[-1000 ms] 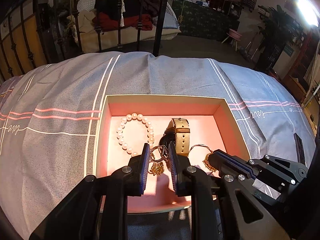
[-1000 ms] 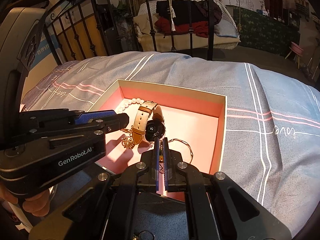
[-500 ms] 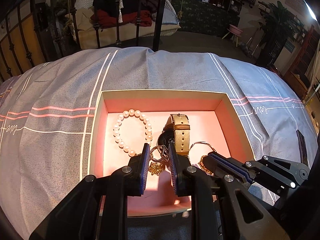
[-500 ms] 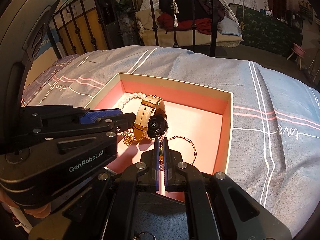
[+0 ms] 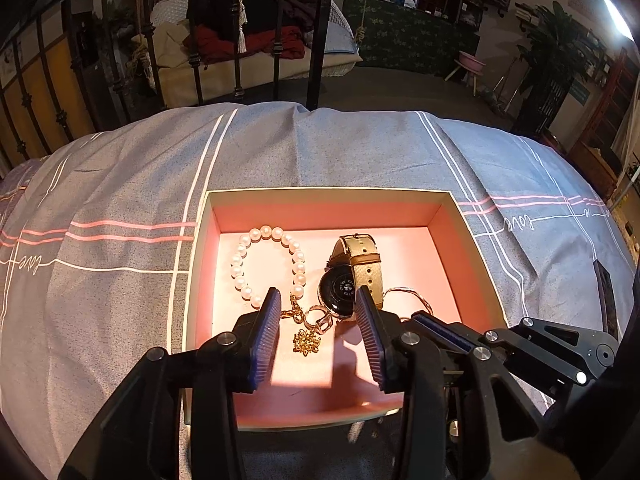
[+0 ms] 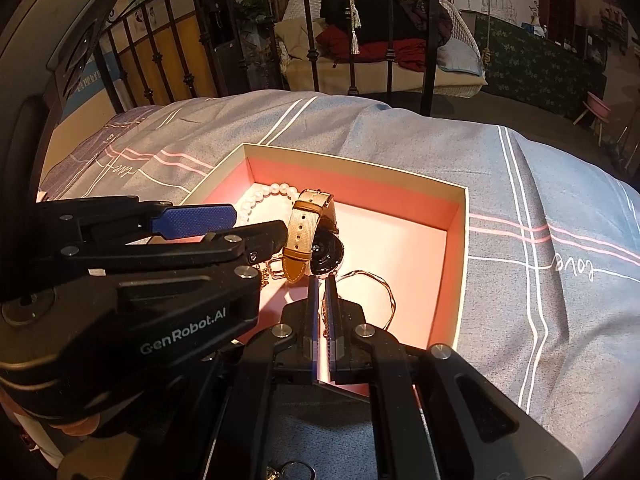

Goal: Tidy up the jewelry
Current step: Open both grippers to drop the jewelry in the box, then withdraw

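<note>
Left wrist view: the left gripper (image 5: 316, 314) hangs over the near part of a shallow cream cardboard box with a pink lining (image 5: 332, 208), its blue-padded fingers spread well apart and holding nothing. Between them lies a small gold flower-shaped charm on a chain (image 5: 306, 342), linked up to a white pearl bracelet (image 5: 268, 264) that lies in a loop toward the box's left side. Just right of the pearls sits a wristwatch with a beige strap and a dark round case (image 5: 352, 276), tipped on its side. The box rests on a bed covered by a grey sheet with white and pink stripes (image 5: 120, 184).

From the right wrist view, the right gripper (image 6: 321, 280) has its fingers pressed nearly together on a thin gold chain (image 6: 380, 284), which curls across the pink floor just right of the watch (image 6: 312, 236).
</note>
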### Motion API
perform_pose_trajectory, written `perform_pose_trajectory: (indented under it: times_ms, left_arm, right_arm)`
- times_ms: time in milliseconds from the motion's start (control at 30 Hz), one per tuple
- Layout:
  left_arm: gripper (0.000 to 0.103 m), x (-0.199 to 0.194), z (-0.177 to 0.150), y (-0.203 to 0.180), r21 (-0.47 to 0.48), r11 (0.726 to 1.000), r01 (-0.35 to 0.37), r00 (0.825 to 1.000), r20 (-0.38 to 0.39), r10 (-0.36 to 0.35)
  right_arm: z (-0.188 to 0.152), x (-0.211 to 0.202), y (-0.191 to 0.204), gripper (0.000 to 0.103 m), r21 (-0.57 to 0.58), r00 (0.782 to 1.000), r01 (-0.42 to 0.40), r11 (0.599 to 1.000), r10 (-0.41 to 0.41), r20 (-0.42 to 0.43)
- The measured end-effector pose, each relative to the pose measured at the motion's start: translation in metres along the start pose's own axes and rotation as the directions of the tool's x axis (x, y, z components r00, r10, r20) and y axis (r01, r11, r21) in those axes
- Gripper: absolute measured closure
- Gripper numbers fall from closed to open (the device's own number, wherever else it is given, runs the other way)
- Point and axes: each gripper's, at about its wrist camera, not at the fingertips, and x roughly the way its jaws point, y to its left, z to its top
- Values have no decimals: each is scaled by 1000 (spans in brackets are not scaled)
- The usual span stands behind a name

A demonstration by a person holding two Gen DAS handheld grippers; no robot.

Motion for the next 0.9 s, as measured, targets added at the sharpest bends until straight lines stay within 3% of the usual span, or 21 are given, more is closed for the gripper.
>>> perform_pose_trajectory:
  times_ms: [33,67,100,133,233,300,433,700,733,800,900]
  left_arm:
    - [50,-2,0,0,0,1000,-1,1000,6,1]
    - [46,-4,0,0,1,1000,-4,1000,16,4]
    - [39,-6,0,-1,4,1000,-10,1000,28,10]
    - [33,-9,0,-1,6,1000,-17,999,39,17]
    - [27,-17,-1,-2,8,1000,-22,998,59,21]
    - [22,-22,-2,-2,10,1000,-22,997,68,21]
    - [15,-37,-10,-2,13,1000,5,996,87,-6]
    - [15,-66,-73,-5,42,996,74,994,82,-77]
    - [15,-66,-81,-5,41,996,75,994,73,-78]
    - [15,-64,-100,-6,48,995,83,995,51,-85]
    - [17,-54,-122,-8,47,996,80,997,1,-80]
  right_arm:
    - [0,0,0,91,1,1000,0,1000,0,0]
    - [0,-1,0,66,-1,1000,-1,1000,1,-1]
    - [0,-3,1,29,-3,1000,8,1000,-8,8]
    - [-1,-6,2,19,-6,999,25,1000,-25,30]
    - [-2,-17,3,18,-3,996,33,999,-33,77]
    - [-2,-24,2,10,2,995,41,999,-41,95]
    - [-10,-40,2,9,2,993,29,1000,-29,114]
    - [-72,-73,-5,10,43,997,6,999,-10,79]
    - [-82,-73,-5,11,45,998,15,999,-18,63]
    - [-99,-70,-6,26,51,1000,2,999,-3,10]
    - [-118,-68,-6,34,58,999,-9,998,11,-32]
